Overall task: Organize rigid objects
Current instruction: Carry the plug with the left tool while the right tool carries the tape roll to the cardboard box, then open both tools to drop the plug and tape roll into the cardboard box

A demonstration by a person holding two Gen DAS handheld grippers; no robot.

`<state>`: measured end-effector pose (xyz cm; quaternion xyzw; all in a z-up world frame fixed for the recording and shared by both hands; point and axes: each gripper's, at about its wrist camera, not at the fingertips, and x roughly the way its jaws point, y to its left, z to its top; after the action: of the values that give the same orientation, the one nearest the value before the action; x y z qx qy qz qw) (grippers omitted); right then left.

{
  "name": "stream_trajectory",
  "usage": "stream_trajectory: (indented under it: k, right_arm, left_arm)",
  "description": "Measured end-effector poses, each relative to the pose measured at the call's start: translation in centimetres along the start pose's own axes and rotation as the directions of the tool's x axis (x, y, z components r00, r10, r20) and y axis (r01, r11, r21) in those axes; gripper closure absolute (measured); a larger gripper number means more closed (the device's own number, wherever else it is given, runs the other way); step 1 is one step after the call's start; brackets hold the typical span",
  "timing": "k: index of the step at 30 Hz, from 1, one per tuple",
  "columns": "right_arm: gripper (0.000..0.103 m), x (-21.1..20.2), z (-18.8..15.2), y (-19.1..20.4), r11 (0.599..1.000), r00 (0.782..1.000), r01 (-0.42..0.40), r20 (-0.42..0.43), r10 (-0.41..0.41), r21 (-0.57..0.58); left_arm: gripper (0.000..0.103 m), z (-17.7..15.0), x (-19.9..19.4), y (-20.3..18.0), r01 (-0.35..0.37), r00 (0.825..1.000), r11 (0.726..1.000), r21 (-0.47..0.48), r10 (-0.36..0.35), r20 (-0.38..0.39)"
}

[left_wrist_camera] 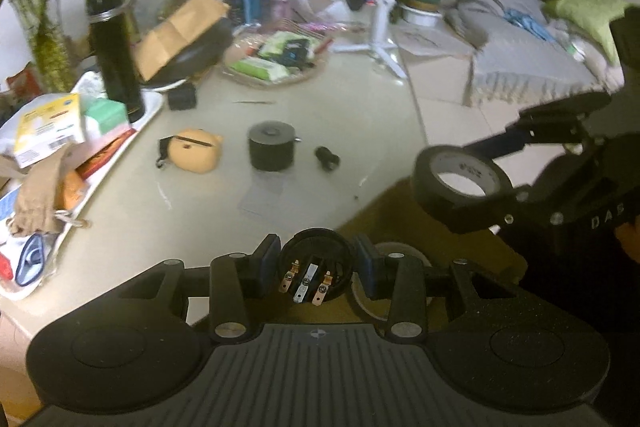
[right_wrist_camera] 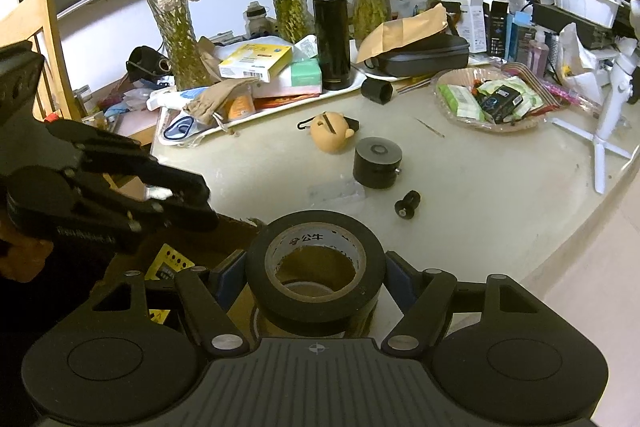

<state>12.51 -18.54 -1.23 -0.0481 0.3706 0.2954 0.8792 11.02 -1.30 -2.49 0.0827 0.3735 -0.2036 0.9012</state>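
**Both claws loaded above the box**

Black tape roll (right_wrist_camera: 316, 267) sat clamped in the right claw (right_wrist_camera: 316, 281), hole upward; the left claw (left_wrist_camera: 316, 269) gripped a round socket part (left_wrist_camera: 316, 273). Directly beneath both lay a cardboard box (left_wrist_camera: 404, 211) (contents unclear), right claw slightly higher.

Left gripper (left_wrist_camera: 316, 267) fingers closed on a round black plug part (left_wrist_camera: 316, 277), held low and level. Right gripper (right_wrist_camera: 316, 281) fingers clamped on a black tape roll (right_wrist_camera: 316, 269), hole facing up. Both grippers close together, angled toward each other.
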Motion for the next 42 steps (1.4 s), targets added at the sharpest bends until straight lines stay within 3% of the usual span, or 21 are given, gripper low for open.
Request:
stream_trajectory:
  k: [6,10,16,22,31,42]
  right_arm:
    - [0.028,-0.2,-0.3,-0.2,1.0,1.0,0.0,0.004,0.0,0.012]
    - [0.028,-0.2,-0.3,-0.3,1.0,1.0,-0.001,0.007,0.001,0.019]
    - [0.028,-0.2,-0.3,-0.3,1.0,1.0,-0.002,0.008,0.002,0.019]
    - [0.028,0.1,-0.4,0.1,1.0,1.0,0.006,-0.003,-0.006,-0.003]
    - [0.028,1.8,-0.5,2.0,0.997,0.997,0.004,-0.082,-0.01,-0.076]
    - [0.028,4.5,-0.4,3.0,0.995,0.985,0.0,-0.169,-0.017,-0.096]
  left_arm:
    - [0.061,-0.2,0.2,-0.7,0.009,1.0,1.0,0.022,-0.01,0.001]
    - [0.049,-0.3,-1.0,-0.3,-0.01,1.0,1.0,-0.026,0.01,0.026]
    - [0.049,-0.5,-2.8,0.9,-0.035,0.999,0.99,-0.135,0.04,0.035]
    - [0.049,-2.0,-4.6,2.5,-0.08,0.996,0.964,-0.255,0.085,0.011]
    - [0.049,-3.5,-5.7,2.5,-0.141,0.99,0.938,-0.316,0.133,-0.046]
    - [0.049,-4.8,-5.9,2.3,-0.134,0.99,0.929,-0.343,0.116,-0.075]
